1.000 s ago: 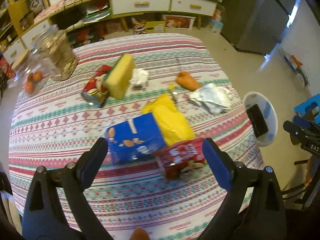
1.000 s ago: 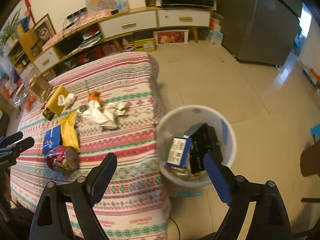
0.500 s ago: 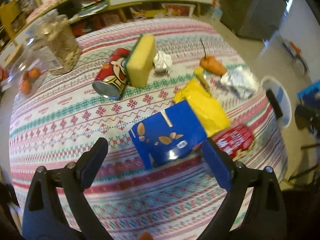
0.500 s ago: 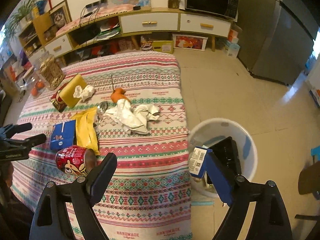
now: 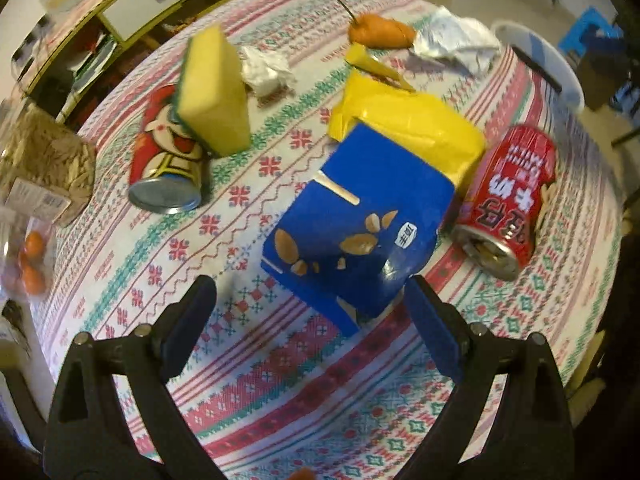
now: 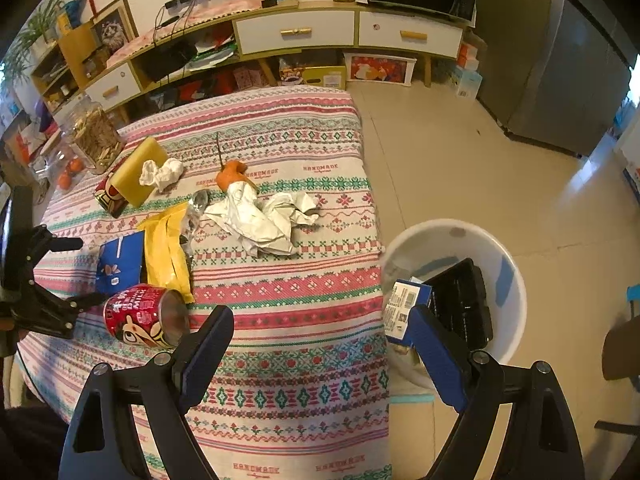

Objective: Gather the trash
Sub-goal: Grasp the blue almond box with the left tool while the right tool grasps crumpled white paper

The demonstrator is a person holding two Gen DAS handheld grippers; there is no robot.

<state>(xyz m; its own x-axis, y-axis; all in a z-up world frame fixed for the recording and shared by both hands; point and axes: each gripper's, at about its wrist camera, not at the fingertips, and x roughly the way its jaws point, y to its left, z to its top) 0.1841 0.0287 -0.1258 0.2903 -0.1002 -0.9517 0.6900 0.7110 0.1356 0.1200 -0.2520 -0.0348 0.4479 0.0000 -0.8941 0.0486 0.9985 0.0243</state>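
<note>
Left hand-held gripper (image 5: 308,304) hangs spread wide and empty, right over the blue cardboard snack box (image 5: 356,220) on the striped-cloth desk (image 5: 120,248). That box leans against a yellow plastic bag (image 5: 416,128), with a red drink can (image 5: 508,196) just beside. Best bet: square the jaws across the box's narrow sides and keep clear of the can. Right hand-held gripper (image 6: 316,344) is released too, empty, near the white round bin (image 6: 516,280) on the floor.
</note>
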